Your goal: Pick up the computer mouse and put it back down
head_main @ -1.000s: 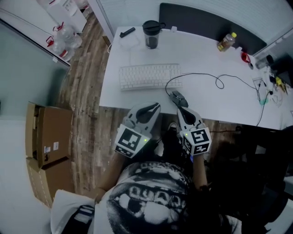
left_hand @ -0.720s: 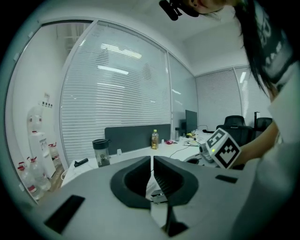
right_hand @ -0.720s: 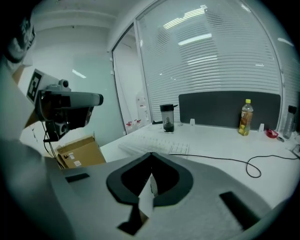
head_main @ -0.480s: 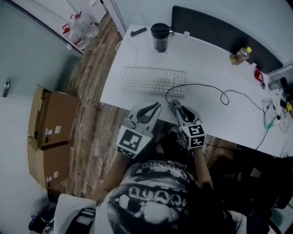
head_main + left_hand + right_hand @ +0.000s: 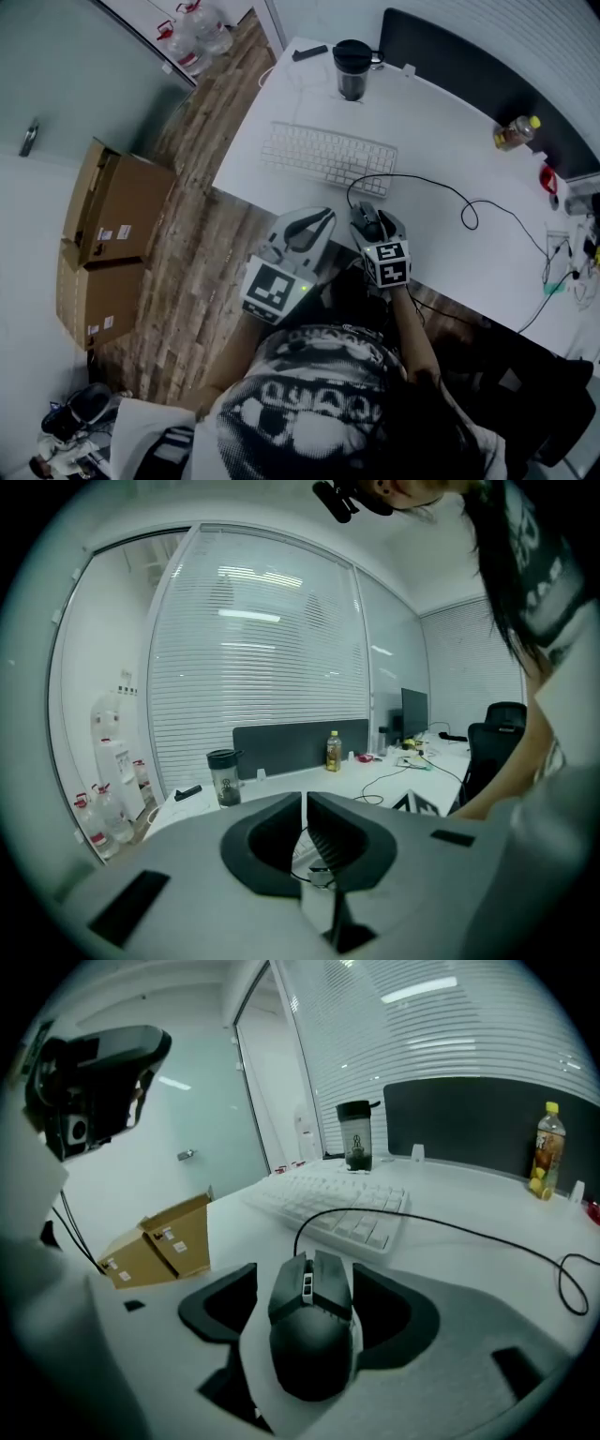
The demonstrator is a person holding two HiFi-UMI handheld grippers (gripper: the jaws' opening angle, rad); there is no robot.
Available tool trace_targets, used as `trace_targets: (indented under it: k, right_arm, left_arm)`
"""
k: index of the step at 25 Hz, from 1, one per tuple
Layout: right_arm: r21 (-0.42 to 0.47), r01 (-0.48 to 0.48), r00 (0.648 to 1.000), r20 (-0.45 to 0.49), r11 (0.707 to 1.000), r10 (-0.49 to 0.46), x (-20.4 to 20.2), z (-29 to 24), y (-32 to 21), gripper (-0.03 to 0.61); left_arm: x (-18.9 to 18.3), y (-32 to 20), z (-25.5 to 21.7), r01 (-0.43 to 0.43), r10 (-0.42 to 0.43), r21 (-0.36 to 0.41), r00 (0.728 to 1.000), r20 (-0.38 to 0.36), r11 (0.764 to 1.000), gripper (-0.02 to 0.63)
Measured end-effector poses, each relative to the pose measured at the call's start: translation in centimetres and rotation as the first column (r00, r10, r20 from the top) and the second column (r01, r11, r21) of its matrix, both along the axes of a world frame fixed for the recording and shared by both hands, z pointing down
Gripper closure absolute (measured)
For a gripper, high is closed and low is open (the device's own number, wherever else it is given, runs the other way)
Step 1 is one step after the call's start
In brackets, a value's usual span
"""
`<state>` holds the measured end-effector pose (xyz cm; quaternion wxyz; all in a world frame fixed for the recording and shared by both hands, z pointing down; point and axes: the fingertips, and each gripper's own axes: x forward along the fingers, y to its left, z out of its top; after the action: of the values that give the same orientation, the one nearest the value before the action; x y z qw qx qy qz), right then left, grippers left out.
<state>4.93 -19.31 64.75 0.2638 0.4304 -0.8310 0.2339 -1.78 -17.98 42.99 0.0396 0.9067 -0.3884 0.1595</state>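
The white desk (image 5: 441, 141) fills the upper right of the head view, with a dark partition panel (image 5: 469, 70) along its far edge. On the wood floor at 9 o'clock from the desk are two brown cardboard boxes (image 5: 117, 211). The upper one's flap is slightly lifted, but their contents cannot be seen. Clear water jugs (image 5: 202, 23) stand on the floor at 11 o'clock.

A white keyboard (image 5: 328, 157) lies at 11 o'clock from the computer mouse (image 5: 367, 221).

The left gripper (image 5: 307, 223) hangs just off the desk's near edge, at 9 o'clock from the mouse. Its claw is pressed together with nothing in it.

The right gripper (image 5: 375, 220) is over the desk's near edge. Its jaws have just been opening and now stand spread, with the black mouse between them, resting on the desk top and not pinched.

A dark lidded tumbler (image 5: 352, 67) stands at 12 o'clock, beyond the keyboard. What it holds cannot be told. A capped bottle (image 5: 514, 133) at 2 o'clock holds yellowish liquid.

The mouse cable (image 5: 441, 187) loops away toward 2 o'clock.
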Motion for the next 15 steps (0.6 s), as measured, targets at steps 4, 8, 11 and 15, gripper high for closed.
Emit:
trace_targets:
  k: [4,8,11,15]
  right_arm:
    - [-0.036,0.027,0.999,-0.025,0.999,-0.028,-0.3,1.9,-0.1,0.256]
    - [-0.044,0.039,0.998,-0.044,0.998,-0.041,-0.6,2.6,-0.3,0.252]
    - [-0.055,0.033,0.997,-0.074,0.998,-0.037,-0.4,3.0,-0.3,0.267]
    - [-0.052,0.039,0.998,-0.056,0.998,-0.042,-0.5,2.8,-0.2,0.275]
  left_arm:
    - [-0.4,0.4,0.1,0.039,-0.039,0.002,0.999,0.005,0.999,0.598]
    - [-0.7,0.7,0.0,0.072,-0.072,0.008,0.997,0.007,0.997,0.598]
    - [-0.8,1.0,0.0,0.090,-0.090,0.012,0.996,0.008,0.996,0.598]
    - [-0.7,1.5,0.1,0.105,-0.105,0.014,0.994,0.008,0.994,0.598]
